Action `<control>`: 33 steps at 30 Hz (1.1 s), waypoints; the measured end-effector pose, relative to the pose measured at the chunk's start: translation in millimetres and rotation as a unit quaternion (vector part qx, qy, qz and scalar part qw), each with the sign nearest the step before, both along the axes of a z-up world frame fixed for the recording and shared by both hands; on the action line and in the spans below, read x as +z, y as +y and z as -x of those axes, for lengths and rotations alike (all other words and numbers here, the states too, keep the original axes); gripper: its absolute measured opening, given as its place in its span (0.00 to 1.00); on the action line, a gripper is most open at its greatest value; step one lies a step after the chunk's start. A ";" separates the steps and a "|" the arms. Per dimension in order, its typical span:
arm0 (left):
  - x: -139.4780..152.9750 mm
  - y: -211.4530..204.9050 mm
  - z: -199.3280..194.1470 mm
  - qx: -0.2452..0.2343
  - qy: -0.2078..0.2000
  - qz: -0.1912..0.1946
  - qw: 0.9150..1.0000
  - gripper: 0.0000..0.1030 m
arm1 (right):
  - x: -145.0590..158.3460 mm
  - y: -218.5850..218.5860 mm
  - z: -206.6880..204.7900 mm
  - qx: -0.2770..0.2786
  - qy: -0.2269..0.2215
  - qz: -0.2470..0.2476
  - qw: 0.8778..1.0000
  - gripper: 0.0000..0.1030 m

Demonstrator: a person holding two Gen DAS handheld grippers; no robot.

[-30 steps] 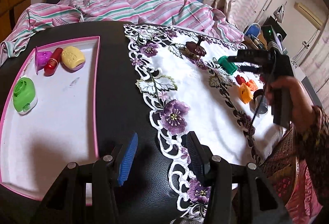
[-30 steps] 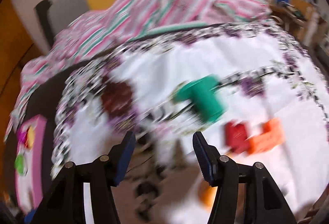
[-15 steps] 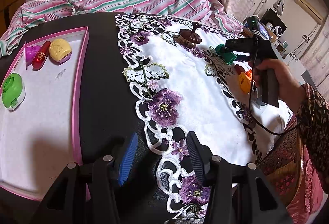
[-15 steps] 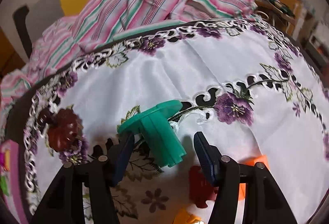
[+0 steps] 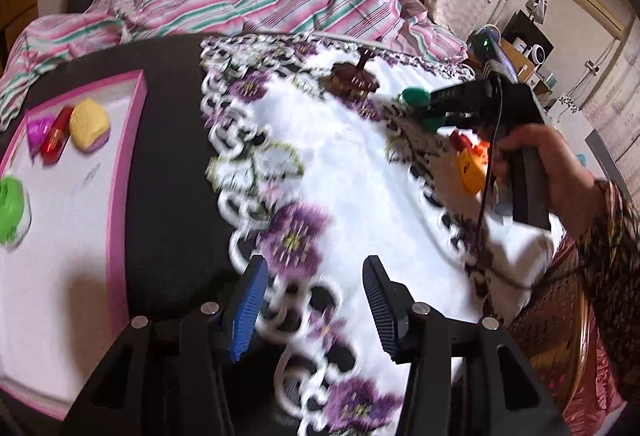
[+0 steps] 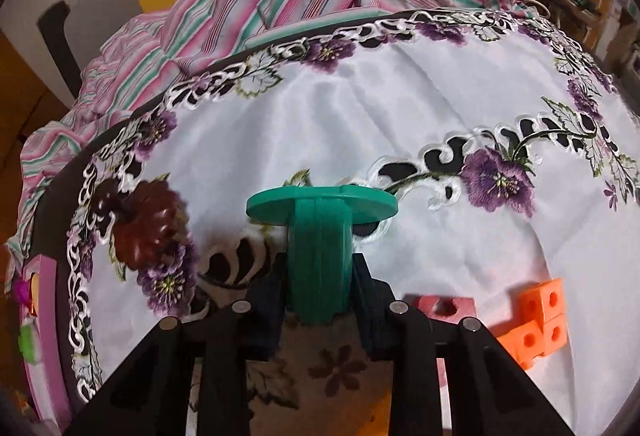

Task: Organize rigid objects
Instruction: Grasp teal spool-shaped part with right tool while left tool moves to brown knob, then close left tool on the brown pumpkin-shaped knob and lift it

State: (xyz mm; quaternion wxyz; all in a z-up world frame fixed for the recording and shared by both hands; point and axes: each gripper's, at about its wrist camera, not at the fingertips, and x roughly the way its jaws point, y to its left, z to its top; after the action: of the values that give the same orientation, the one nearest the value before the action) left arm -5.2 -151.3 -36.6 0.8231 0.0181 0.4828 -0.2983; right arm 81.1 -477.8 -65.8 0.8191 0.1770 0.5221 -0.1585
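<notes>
My right gripper (image 6: 320,276) is shut on the stem of a green plastic peg with a round flange (image 6: 320,232), over the white embroidered cloth; it also shows in the left wrist view (image 5: 420,104). My left gripper (image 5: 312,292) is open and empty above the cloth's lace edge. A pink-rimmed white tray (image 5: 120,172) at the left holds a yellow piece (image 5: 89,124), a red piece (image 5: 56,134), a magenta piece (image 5: 36,126) and a green piece (image 5: 10,208). A brown carved top (image 6: 146,226) lies on the cloth left of the peg.
Orange linked cubes (image 6: 538,320) and a red block (image 6: 444,308) lie on the cloth to the right of my right gripper. An orange-yellow piece (image 5: 470,172) lies near the hand. A striped pink cloth (image 5: 260,0) is bunched at the table's far side.
My right gripper has closed its fingers on the green peg, which was between the open fingers before. The left gripper's view has shifted right, toward the cloth.
</notes>
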 end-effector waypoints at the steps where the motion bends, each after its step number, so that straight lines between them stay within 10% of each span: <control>1: 3.5 -6.3 -4.5 -0.003 -0.006 -0.001 1.000 0.48 | -0.4 1.1 0.6 0.001 0.003 0.000 1.000 0.29; 33: -3.0 -187.6 -162.9 -0.031 -0.074 -0.057 0.995 0.49 | -0.9 -8.2 6.3 -0.017 0.000 -0.039 0.999 0.30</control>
State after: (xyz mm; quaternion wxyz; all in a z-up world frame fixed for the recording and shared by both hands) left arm 157.8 -338.9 -39.6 0.8444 0.1017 0.4363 -0.2937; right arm 74.8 -486.1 -66.7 0.8087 0.2179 0.5247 -0.1521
